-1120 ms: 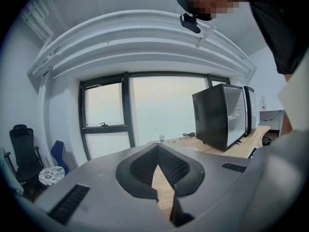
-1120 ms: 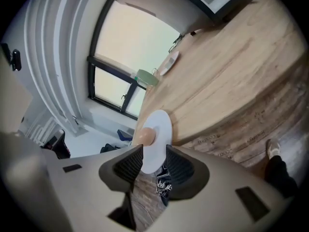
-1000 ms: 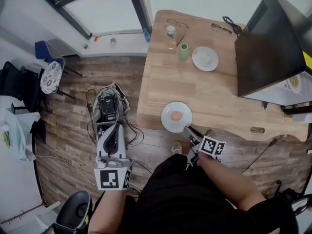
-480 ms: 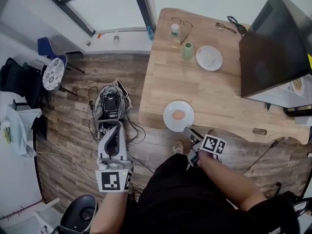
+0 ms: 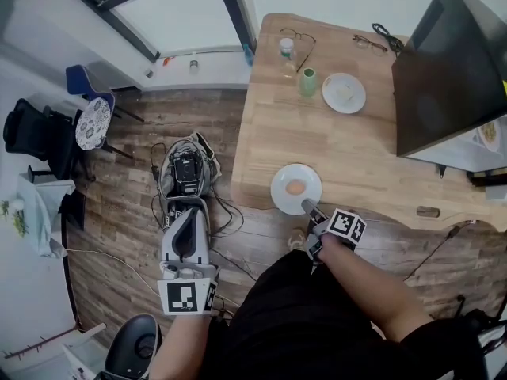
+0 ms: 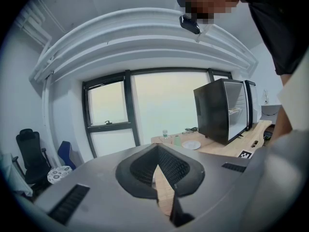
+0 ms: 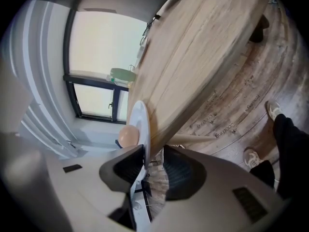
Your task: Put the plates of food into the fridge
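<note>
A white plate [image 5: 295,188] with a round tan piece of food lies at the wooden table's near edge. Its rim [image 7: 141,124] stands between the jaws of my right gripper [image 5: 310,207] [image 7: 152,151]. The jaws have just been closing. The rim lies against one pad, and a gap shows at the other pad, which sits below the plate. A second plate [image 5: 344,93] sits at the far side of the table. My left gripper [image 5: 191,208] [image 6: 157,150] hangs over the floor, shut and empty. The black fridge [image 5: 444,62] stands at the right with its white inside showing.
A green cup [image 5: 307,81], a small bottle [image 5: 286,47] and two pairs of glasses [image 5: 372,44] lie at the table's far end. A bag with cables [image 5: 184,172] rests on the wooden floor left of the table. A chair base [image 5: 135,353] is beside my left arm.
My right gripper has moved forward onto the near plate's rim and rolled. The left gripper has stayed where it was.
</note>
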The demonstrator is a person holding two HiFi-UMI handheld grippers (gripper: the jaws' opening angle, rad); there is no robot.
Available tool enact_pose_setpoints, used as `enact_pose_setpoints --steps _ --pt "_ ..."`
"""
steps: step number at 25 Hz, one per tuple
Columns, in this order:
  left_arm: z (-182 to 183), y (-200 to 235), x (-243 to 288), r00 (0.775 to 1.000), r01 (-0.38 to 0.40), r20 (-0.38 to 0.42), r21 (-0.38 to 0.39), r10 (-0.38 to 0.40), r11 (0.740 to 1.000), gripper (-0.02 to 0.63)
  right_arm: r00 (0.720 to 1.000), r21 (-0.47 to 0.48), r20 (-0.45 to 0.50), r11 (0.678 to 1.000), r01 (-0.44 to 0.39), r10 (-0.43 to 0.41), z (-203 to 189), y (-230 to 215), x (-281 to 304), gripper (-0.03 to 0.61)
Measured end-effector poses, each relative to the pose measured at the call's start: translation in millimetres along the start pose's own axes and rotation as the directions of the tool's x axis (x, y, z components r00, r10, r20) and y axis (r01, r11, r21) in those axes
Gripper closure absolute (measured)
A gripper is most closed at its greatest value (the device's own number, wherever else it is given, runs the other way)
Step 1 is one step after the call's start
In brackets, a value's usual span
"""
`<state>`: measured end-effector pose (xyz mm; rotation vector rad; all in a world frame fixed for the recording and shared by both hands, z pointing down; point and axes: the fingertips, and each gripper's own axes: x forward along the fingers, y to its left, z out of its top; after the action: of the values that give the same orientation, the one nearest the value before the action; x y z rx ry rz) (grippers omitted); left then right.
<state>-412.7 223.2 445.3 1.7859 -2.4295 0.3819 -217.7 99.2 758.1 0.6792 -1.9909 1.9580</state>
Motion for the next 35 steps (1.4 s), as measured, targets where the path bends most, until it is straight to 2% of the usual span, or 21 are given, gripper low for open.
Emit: enact_pose_setpoints --steps 3,5,6,11,17,23,29,35 --pt "0 -3 3 1.0 0.014 0.004 0.0 -0.014 1.0 0.61 1.0 -0.001 -0.002 1.0 -0.025 0.025 -3 3 -7 0.464" --pt "2 -8 7 0.999 0.03 0.011 0.001 -0.03 1.0 0.609 0.999 -0.005 0.005 0.999 -0.053 0.053 -4 8 -13 0.536" --pt "3 -10 9 0.999 0.039 0.015 0.002 -0.039 0.999 0.61 0.998 -0.003 0.01 0.998 -0.07 0.07 -4 10 -16 0.54" --pt "13 -25 21 0.996 0.083 0.042 0.007 -0.083 0.997 0.609 0.992 0.002 0.033 0.993 -0.121 0.121 1 19 -34 0.542" --pt "27 -52 36 0.986 0.152 0.072 0.009 -0.152 0.988 0.609 0.98 -0.004 0.107 0.986 -0.168 0.167 29 31 -68 0.541" --pt "51 -89 62 0.963 0.239 0.123 0.028 -0.241 0.971 0.61 0.96 -0.02 0.203 0.981 -0.192 0.192 65 36 -110 0.541" --pt "73 -131 82 0.938 0.305 0.16 0.039 -0.307 0.951 0.609 0.945 -0.041 0.256 0.979 -0.202 0.206 97 39 -148 0.541" --pt "95 -162 97 0.918 0.344 0.194 0.05 -0.347 0.938 0.609 0.928 -0.05 0.308 0.978 -0.203 0.209 124 36 -184 0.541"
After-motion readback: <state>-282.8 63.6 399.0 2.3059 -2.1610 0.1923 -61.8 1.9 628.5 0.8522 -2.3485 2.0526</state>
